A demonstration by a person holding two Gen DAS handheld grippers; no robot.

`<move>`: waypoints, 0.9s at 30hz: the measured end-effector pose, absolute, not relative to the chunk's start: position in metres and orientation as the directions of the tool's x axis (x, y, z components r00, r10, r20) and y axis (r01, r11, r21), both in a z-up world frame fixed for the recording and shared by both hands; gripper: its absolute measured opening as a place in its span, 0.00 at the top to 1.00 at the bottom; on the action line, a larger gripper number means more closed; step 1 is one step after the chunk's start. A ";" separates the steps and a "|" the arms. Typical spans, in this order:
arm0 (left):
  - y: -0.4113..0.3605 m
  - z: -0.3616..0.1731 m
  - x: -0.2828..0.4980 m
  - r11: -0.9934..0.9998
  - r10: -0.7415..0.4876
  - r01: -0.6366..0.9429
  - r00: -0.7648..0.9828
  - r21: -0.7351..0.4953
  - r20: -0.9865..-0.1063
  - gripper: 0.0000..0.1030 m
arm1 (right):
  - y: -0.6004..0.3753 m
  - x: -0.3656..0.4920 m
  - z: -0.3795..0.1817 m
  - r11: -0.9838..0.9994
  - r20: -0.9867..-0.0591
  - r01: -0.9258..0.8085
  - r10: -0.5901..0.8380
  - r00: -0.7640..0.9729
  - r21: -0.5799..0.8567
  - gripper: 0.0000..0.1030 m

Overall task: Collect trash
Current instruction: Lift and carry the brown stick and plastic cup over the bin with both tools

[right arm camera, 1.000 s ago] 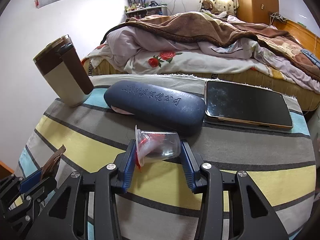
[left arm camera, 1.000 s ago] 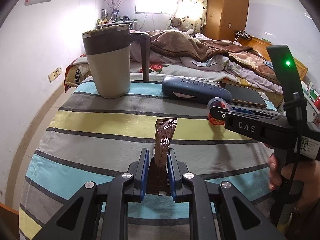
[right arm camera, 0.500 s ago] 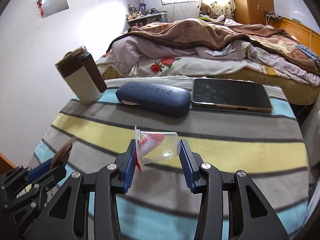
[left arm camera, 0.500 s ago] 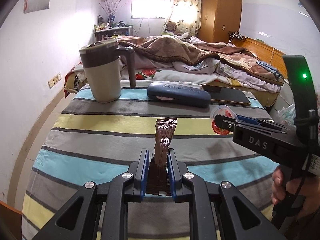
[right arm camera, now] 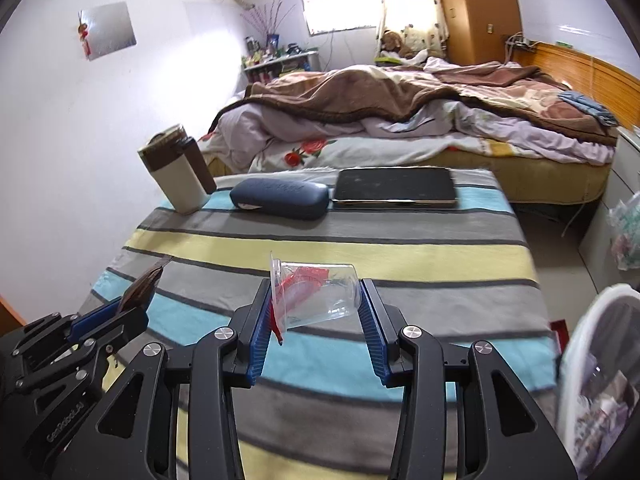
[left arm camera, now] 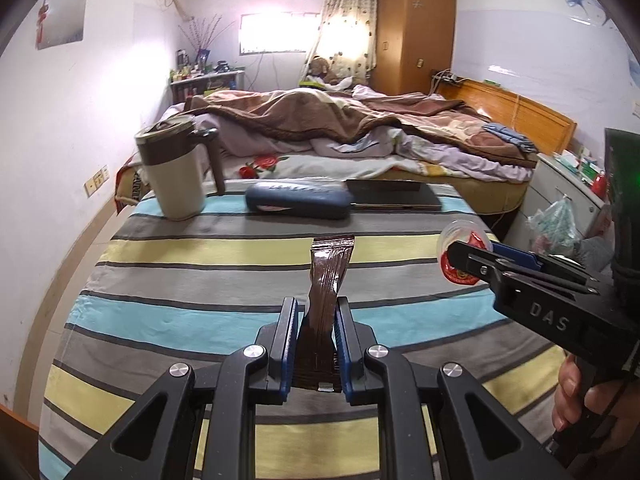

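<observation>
A: What has the left gripper [left arm camera: 314, 312] got?

B: Its jaws are clenched on a brown wrapper [left arm camera: 326, 276], which stands up between the blue pads, above the striped cloth [left arm camera: 192, 248].

A: And the right gripper [right arm camera: 316, 308]?

B: It grasps a clear plastic cup [right arm camera: 316, 294] lying sideways, a red lid hanging at its mouth, also above the striped cloth.

A: What rests on the cloth?

B: At its far edge: a beige mug [left arm camera: 176, 176], a blue glasses case [left arm camera: 298, 202], then a dark tablet [right arm camera: 394, 190]. A white bin [right arm camera: 596, 364] stands off the cloth's right side.
</observation>
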State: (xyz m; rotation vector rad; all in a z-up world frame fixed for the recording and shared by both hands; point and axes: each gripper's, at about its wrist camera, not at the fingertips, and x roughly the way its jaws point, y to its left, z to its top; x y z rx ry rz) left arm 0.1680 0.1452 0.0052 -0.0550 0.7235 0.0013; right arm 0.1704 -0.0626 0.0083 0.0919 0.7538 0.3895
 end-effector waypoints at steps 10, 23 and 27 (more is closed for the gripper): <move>0.081 0.020 0.152 0.995 -0.103 0.089 0.764 -0.054 -0.637 0.82 | -0.125 0.141 0.021 0.947 -0.612 -0.231 0.320 0.723 0.223 0.57; -0.025 0.024 0.152 0.963 -0.242 0.261 0.738 -0.065 -0.629 0.82 | -0.211 0.119 0.019 0.974 -0.601 -0.065 0.185 0.777 0.216 0.57; -0.059 0.021 0.156 0.945 -0.292 0.319 0.714 -0.075 -0.636 0.82 | -0.235 0.116 0.016 0.979 -0.612 -0.008 0.134 0.779 0.205 0.57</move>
